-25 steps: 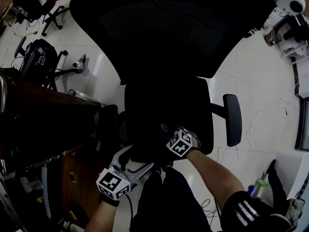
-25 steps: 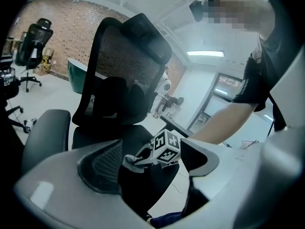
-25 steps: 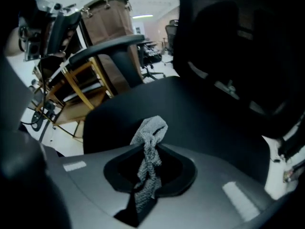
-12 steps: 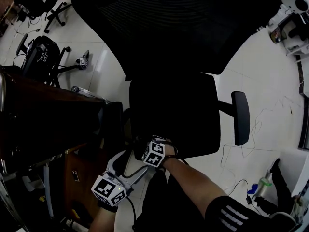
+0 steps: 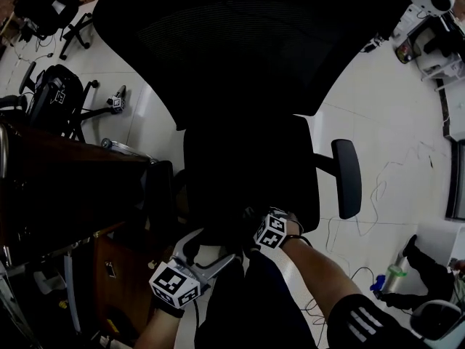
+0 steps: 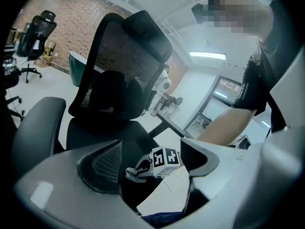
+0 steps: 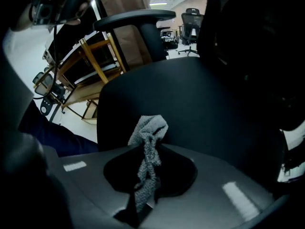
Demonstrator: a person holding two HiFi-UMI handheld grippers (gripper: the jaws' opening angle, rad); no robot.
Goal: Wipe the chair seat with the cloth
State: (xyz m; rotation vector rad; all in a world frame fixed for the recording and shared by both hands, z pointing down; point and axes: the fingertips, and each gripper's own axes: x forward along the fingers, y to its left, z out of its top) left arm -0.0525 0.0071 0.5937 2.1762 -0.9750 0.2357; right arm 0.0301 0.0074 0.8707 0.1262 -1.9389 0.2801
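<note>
1. Currently the right gripper (image 7: 146,191) has its jaws closed on a grey cloth (image 7: 149,133). The bunched end of the cloth stands out past the tips.
2. Just ahead of those tips lies the black chair seat (image 7: 190,94). This view does not settle whether the cloth touches it.
3. Beyond the seat, further ahead of the right gripper, are an armrest (image 7: 136,15) and a wooden desk (image 7: 95,66).
4. Left gripper (image 6: 151,152): jaws wide apart, nothing held. Through the gap, the left gripper view shows the right gripper from the side, with the pale cloth wad at its tips over the seat's front part.
5. Head view: both grippers sit at the seat's near edge, the left one just off it. The cloth is too dark to make out there. The mesh backrest (image 5: 247,42) rises beyond the seat.
</note>
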